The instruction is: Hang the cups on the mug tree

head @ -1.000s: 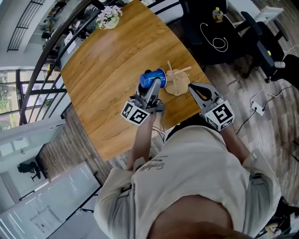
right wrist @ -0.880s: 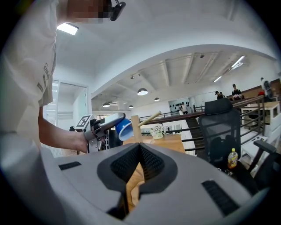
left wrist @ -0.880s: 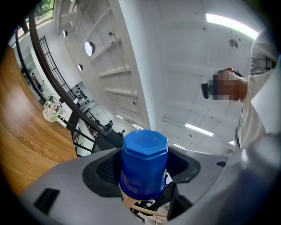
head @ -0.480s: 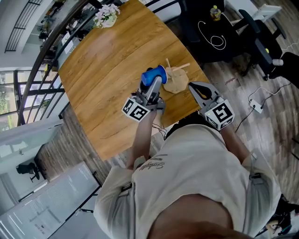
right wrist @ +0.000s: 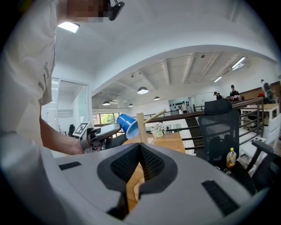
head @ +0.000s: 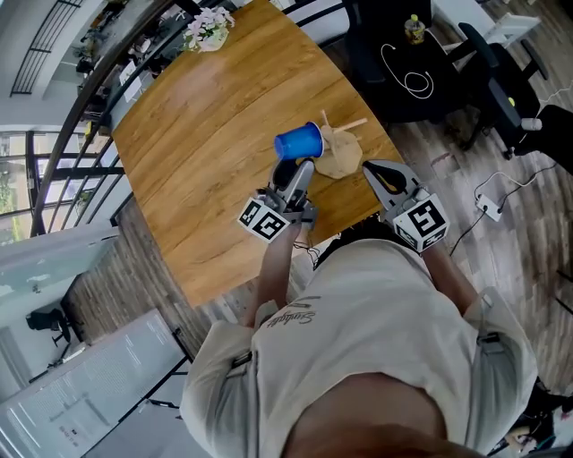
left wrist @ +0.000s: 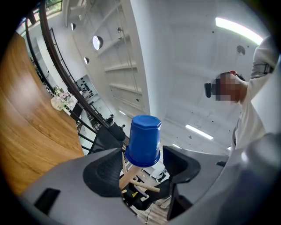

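Note:
A blue cup (head: 298,140) hangs upside down and tilted on a left peg of the wooden mug tree (head: 340,159), near the table's front right corner. My left gripper (head: 300,170) stands open just short of the cup, with its jaws apart and nothing between them. In the left gripper view the cup (left wrist: 143,140) sits beyond the left gripper (left wrist: 142,169), above the tree's post (left wrist: 131,176). My right gripper (head: 372,168) is shut and empty, right of the tree's base. The right gripper view shows the right gripper (right wrist: 139,151), the post (right wrist: 140,126) and the cup (right wrist: 127,124).
The wooden table (head: 206,152) carries a small flower vase (head: 208,31) at its far corner. A black desk with a white cable (head: 414,80) and a yellow bottle (head: 414,27) stands to the right. An office chair (right wrist: 219,127) is behind the table.
The left gripper carried the blue cup to the tree, let go of it and drew back toward me. The cup now hangs on the peg. The right gripper stayed put.

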`<state>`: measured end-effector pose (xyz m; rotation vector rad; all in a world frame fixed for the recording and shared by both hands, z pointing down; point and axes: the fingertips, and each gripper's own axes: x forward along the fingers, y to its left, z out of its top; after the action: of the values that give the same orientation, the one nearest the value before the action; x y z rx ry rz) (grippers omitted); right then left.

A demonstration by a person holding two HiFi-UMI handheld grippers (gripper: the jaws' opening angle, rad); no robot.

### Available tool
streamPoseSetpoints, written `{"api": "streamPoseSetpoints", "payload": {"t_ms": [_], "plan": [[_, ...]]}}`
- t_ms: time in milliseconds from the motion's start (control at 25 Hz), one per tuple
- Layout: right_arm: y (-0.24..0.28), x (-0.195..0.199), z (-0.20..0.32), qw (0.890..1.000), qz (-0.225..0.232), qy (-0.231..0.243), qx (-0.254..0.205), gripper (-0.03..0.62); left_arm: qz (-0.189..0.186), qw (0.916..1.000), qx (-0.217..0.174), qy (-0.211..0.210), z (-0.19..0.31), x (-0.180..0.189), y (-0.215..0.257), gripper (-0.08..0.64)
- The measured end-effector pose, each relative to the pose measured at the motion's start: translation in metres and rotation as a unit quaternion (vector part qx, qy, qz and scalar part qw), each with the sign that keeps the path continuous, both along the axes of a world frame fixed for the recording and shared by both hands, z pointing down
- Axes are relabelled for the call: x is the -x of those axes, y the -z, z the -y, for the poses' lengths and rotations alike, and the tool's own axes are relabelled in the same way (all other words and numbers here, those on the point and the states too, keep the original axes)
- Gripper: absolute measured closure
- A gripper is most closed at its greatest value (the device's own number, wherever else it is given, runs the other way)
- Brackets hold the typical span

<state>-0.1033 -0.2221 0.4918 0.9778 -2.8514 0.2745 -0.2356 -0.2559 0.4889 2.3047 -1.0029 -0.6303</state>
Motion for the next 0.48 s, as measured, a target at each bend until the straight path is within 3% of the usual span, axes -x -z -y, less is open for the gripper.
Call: {"api": "streamPoseSetpoints", "payload": {"t_ms": [200, 360, 480], "plan": [[0.008, 0.010, -0.003, 1.000, -0.009, 0.018, -0.019, 0.597, 0.002, 0.9998, -0.014, 0.014, -0.014, 0.010, 0.007, 0.265], [0.018, 0.017, -0.004, 0.998, -0.024, 0.035, -0.047, 0.597, 0.043, 0.9979, -0.033, 0.035, -0.029, 0.018, 0.014, 0.270], [0.025, 0.018, -0.002, 0.997, -0.023, 0.041, -0.057, 0.597, 0.055, 0.9966, -0.041, 0.045, -0.038, 0.023, 0.020, 0.278]]}}
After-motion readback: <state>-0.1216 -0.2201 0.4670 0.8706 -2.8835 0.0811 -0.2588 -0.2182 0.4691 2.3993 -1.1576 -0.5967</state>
